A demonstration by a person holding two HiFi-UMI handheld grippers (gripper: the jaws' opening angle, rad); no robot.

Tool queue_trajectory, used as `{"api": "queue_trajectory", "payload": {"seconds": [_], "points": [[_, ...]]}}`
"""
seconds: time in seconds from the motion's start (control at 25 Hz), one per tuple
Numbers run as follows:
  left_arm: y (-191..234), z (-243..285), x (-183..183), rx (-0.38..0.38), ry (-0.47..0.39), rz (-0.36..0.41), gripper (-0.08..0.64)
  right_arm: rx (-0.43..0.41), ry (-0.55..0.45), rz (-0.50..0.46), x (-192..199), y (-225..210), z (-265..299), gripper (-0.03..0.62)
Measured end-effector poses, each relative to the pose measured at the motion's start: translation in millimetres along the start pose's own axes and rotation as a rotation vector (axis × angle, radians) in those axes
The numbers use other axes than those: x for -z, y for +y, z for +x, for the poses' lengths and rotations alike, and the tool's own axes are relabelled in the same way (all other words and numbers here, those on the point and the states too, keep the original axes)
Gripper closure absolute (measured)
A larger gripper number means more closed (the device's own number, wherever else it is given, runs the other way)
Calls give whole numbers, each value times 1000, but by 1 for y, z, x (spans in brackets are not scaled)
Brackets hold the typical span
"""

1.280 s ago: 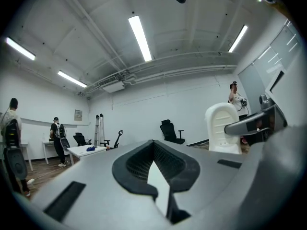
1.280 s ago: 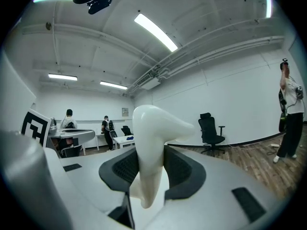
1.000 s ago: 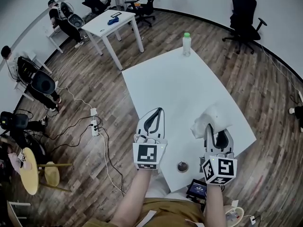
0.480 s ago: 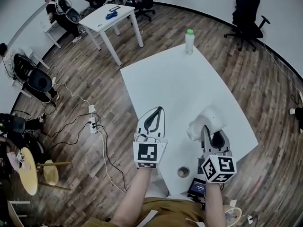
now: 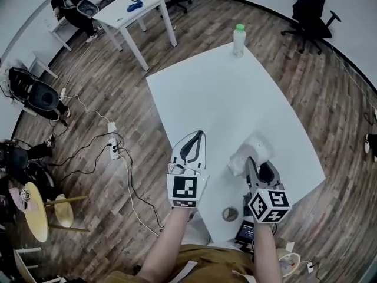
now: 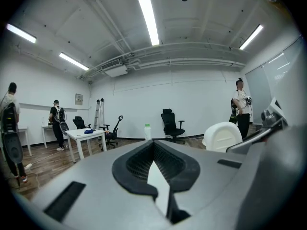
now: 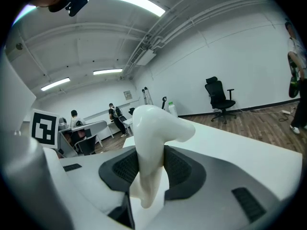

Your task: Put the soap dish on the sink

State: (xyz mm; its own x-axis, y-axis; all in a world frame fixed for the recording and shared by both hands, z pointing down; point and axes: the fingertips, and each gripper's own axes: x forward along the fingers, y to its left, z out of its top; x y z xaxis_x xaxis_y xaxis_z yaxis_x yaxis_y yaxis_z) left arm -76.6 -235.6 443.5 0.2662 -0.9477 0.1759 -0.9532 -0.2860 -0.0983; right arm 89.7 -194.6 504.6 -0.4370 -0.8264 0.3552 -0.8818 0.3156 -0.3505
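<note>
A white, curved soap dish [image 5: 255, 147] hangs just above the near right part of the white table [image 5: 224, 93]. My right gripper [image 5: 250, 161] is shut on it. In the right gripper view the soap dish [image 7: 152, 128] stands upright between the black pads [image 7: 180, 169], which press on both its sides. My left gripper [image 5: 198, 134] hovers over the table's near left part, shut and empty. In the left gripper view its pads [image 6: 184, 164] meet at the tip, and the soap dish [image 6: 223, 135] shows to the right. No sink is in view.
A clear bottle with a green cap [image 5: 238, 40] stands at the table's far edge. A small round metal piece [image 5: 229, 214] lies near the front edge, beside a dark device [image 5: 244, 232]. Office chairs [image 5: 309, 10], a second table [image 5: 132, 7], floor cables [image 5: 112, 146] and seated people surround the table.
Both grippers have sunk toward the table. The right one has tilted further down with the soap dish still in its jaws.
</note>
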Motion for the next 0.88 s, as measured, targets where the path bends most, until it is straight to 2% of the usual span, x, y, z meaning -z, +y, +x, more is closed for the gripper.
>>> {"api": "queue_trajectory", "payload": {"seconds": [0.44,0.68,0.88], "points": [[1,9,32,20,54,-16,554,-10,166,113,62,-11,31,447],[3,11,45,31,75,-28,554,-3,217,191,83,-16,38,448],[-6,16,52,54,95,-20,554,-2,251,214,94,-22,40,447]]}}
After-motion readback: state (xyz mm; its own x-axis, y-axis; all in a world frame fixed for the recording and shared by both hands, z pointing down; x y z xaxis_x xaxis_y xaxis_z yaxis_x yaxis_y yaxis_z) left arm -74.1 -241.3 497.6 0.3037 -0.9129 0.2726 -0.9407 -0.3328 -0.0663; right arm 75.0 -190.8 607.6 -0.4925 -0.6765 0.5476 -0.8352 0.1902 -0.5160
